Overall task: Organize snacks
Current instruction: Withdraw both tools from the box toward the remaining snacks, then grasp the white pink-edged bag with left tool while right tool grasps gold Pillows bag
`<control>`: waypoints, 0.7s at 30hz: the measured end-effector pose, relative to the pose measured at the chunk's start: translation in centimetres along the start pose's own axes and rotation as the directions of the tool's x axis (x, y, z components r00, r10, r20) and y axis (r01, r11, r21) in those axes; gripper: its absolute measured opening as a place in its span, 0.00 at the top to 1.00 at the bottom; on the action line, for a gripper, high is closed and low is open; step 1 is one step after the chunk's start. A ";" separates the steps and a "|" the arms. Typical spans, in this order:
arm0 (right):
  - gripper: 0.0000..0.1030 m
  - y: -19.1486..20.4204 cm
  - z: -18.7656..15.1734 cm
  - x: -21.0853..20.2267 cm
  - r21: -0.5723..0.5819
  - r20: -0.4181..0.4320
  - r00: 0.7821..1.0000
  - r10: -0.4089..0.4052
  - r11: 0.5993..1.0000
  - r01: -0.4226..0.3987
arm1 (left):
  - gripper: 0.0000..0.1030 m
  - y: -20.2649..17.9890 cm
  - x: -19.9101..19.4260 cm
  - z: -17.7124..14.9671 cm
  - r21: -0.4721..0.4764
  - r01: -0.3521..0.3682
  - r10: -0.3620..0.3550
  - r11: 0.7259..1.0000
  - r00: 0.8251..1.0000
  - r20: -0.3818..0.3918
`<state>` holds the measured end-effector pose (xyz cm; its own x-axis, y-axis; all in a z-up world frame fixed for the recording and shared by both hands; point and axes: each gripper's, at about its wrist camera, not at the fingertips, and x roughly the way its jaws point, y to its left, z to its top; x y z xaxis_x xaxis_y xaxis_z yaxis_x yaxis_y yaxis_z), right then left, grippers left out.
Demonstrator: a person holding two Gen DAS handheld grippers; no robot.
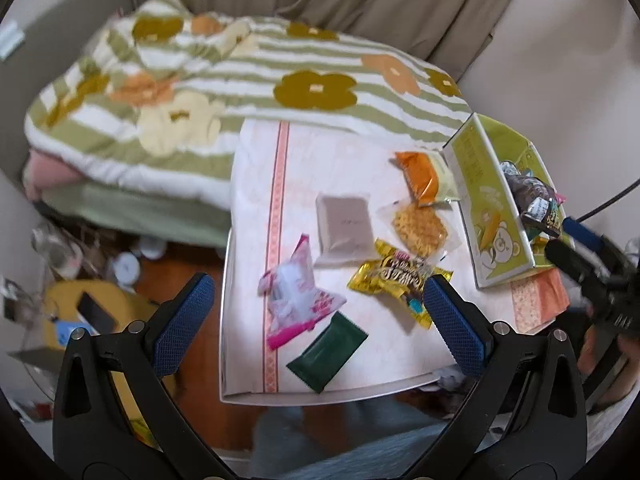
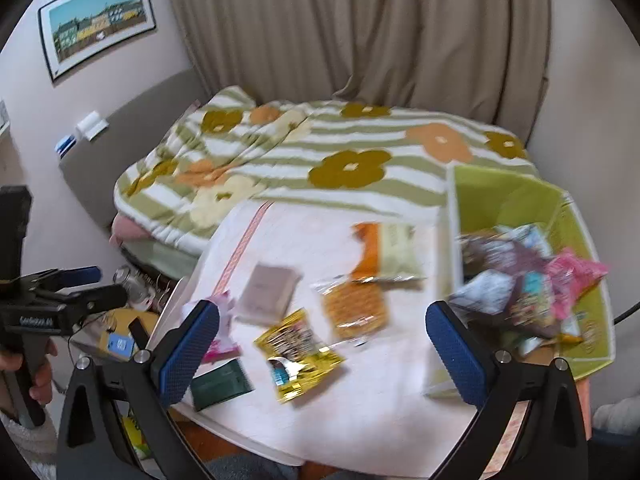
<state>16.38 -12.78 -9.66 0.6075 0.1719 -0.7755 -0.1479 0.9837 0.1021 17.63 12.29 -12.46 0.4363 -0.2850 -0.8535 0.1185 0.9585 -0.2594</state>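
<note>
Both my grippers, left [image 1: 318, 316] and right [image 2: 322, 344], gape wide and empty above crinkly foil snack packets [image 1: 394, 276] beside the green cardboard box [image 1: 492, 200].

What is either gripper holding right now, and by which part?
Nothing. The left gripper and the right gripper are both open, fingers apart above the snacks.
</note>
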 end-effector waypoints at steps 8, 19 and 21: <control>0.00 3.2 -2.8 6.8 -0.059 -0.147 0.989 -0.002 0.998 -0.007 | 0.00 2.9 5.4 -1.5 -0.066 0.001 -0.005 0.998 0.998 -0.061; 0.00 3.8 -6.0 14.7 -0.299 -0.276 0.961 -0.035 0.953 -0.052 | 0.01 2.4 12.9 -2.6 -0.121 -0.060 0.041 0.991 0.988 -0.151; 0.00 3.5 -6.0 15.7 -0.312 -0.299 0.954 -0.035 0.948 -0.063 | 0.05 2.2 13.9 -2.7 -0.129 -0.082 0.060 0.988 0.984 -0.165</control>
<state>20.76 -6.96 -25.24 0.3508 0.1136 -0.9295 -0.4221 0.9052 -0.0487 21.57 10.40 -26.10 0.2890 -0.2251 -0.9305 -0.0333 0.9690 -0.2448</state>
